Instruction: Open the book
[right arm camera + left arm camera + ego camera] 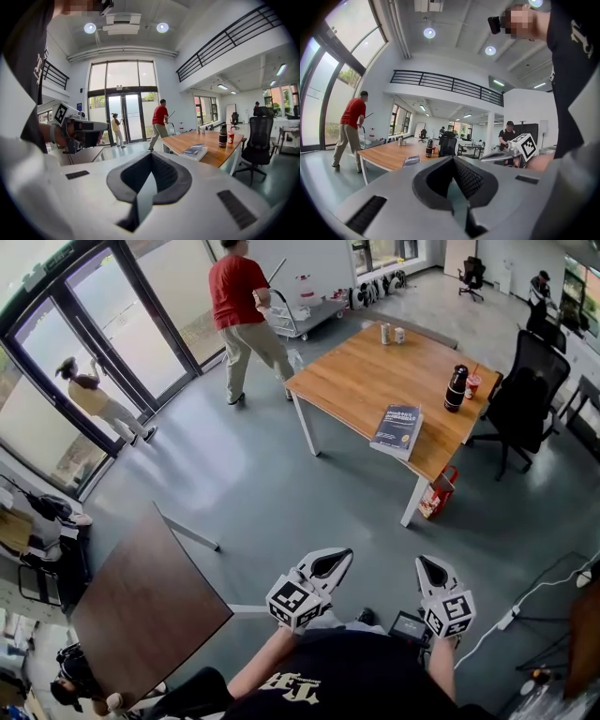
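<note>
A black bottle point(456, 387) and a red cup point(472, 385) stood on the worktop point(366, 381), their contents unseen. The book point(397, 428) lay closed near the worktop's edge, well apart from the left claw point(330, 563) and the right claw point(433, 570), both pinched together and empty.

Daylight pours through the tall glass doors point(103, 324), leaving a pale sheen on the grey floor point(234, 493); round ceiling lamps point(90, 28) glare white. The bench point(375, 381) throws a soft shadow. All three views bow and darken toward the edges.
</note>
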{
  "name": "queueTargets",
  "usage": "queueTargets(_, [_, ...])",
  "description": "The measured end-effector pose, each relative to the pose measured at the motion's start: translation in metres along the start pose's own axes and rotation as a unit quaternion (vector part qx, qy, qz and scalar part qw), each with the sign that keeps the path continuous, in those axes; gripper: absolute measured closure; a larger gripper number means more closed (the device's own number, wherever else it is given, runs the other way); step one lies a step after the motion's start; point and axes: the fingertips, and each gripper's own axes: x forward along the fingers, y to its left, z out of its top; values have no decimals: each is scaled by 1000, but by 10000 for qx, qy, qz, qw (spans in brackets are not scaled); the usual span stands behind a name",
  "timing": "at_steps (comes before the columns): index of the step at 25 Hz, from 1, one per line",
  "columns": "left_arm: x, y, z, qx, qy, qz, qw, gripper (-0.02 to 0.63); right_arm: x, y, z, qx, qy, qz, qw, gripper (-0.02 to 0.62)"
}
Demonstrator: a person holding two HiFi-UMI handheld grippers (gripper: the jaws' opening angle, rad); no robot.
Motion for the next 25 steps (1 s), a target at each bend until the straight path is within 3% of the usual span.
queueTargets(12, [-3, -7, -25, -156, 153, -144, 9997, 600, -7, 12, -34, 193, 278, -34, 9994, 607])
queueTargets(25, [-7, 34, -28, -358, 40, 35, 9993, 600, 35, 20, -30, -12, 468, 167, 9988, 607])
